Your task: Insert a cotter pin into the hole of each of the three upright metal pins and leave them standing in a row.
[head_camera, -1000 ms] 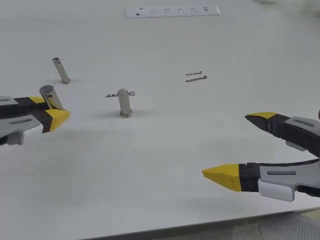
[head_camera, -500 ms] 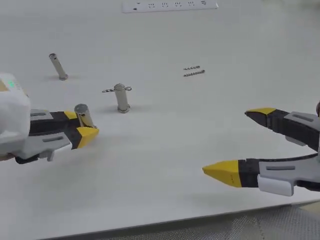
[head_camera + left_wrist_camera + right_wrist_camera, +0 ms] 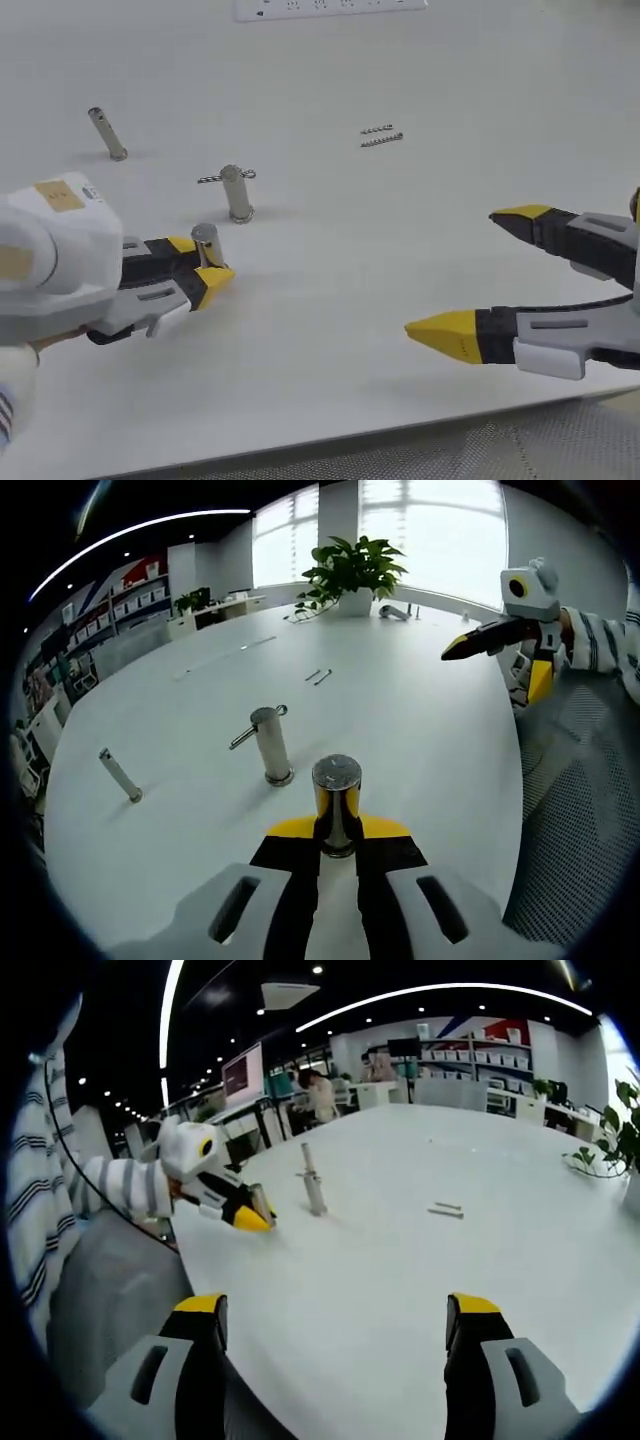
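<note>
The left gripper (image 3: 208, 278) is closed on a short silver metal pin with a flat round top (image 3: 207, 243). Its yellow-tipped jaws clamp the shaft low down, and the pin stands upright between them. In the left gripper view the same pin (image 3: 336, 798) rises straight out of the gripper (image 3: 337, 830). The jaws hide the pin's foot, so I cannot tell whether it touches the white tabletop (image 3: 330, 250). This pin is in the near-left part of the tabletop, closer to the near edge than the other pins.

Just beyond it, and apart from it, a second silver metal pin (image 3: 237, 196) stands upright on its wide foot. A thin wire cotter pin (image 3: 222, 178) passes through the hole near its top and sticks out on both sides. The left gripper view shows that pin (image 3: 271, 746) and its cotter pin (image 3: 250, 734) as well. Farther toward the left edge, well apart from both, a third silver metal pin (image 3: 105, 134) stands tilted.

Two loose wire cotter pins (image 3: 380, 136) lie flat side by side, farther toward the far edge and nearer the right edge than the three metal pins. A white power strip (image 3: 330, 7) lies along the far edge.

The right gripper (image 3: 452, 272) hangs over the near-right part of the tabletop with its jaws spread wide and nothing between them. Its own view shows the same wide gap (image 3: 335, 1310). In that view the left gripper (image 3: 255, 1222) also appears, held out from a striped sleeve (image 3: 120, 1185).
</note>
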Demonstrator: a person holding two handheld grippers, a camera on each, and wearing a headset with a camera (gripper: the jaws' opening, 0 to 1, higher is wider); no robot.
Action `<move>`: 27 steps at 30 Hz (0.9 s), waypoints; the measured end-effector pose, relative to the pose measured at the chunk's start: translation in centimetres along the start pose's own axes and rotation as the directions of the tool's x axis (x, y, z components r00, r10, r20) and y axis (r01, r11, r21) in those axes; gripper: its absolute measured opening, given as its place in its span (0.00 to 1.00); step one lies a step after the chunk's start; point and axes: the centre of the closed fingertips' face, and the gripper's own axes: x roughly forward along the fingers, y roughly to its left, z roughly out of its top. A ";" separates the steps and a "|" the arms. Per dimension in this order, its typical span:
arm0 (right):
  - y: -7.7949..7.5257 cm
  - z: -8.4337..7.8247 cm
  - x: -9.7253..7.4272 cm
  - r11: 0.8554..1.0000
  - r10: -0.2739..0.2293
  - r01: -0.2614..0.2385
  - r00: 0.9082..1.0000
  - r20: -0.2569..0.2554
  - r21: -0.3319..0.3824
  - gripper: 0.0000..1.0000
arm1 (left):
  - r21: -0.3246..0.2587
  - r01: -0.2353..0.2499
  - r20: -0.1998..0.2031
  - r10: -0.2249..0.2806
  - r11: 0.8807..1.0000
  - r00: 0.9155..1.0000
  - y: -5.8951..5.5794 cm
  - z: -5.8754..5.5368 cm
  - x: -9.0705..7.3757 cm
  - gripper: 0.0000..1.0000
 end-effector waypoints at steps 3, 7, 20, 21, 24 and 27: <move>0.0 0.0 0.1 1.000 0.004 -0.004 1.000 0.002 0.000 0.91 | -0.016 -0.024 0.000 0.024 1.000 1.000 -0.1 0.0 -0.1 0.11; 0.0 0.0 0.2 1.000 0.009 -0.009 1.000 0.008 0.001 0.91 | -0.021 -0.054 -0.001 0.054 0.998 0.999 -0.2 0.1 0.0 0.11; -0.1 -0.3 0.2 0.999 0.042 -0.042 0.999 0.009 -0.004 0.91 | -0.132 -0.246 -0.045 0.243 0.960 0.969 1.2 0.0 -0.4 0.11; -0.1 -0.3 0.2 0.999 0.045 -0.045 0.999 0.009 -0.004 0.91 | -0.138 -0.250 -0.045 0.246 0.958 0.968 1.2 0.0 -0.4 0.11; -0.3 -0.2 0.2 0.999 0.052 -0.052 0.999 0.006 -0.009 0.91 | -0.170 -0.270 -0.037 0.268 0.948 0.963 1.3 0.2 -0.3 0.11; -0.5 -0.1 0.2 0.998 0.059 -0.059 0.998 0.005 -0.013 0.91 | -0.205 -0.284 -0.055 0.278 0.937 0.959 1.3 0.0 -0.1 0.11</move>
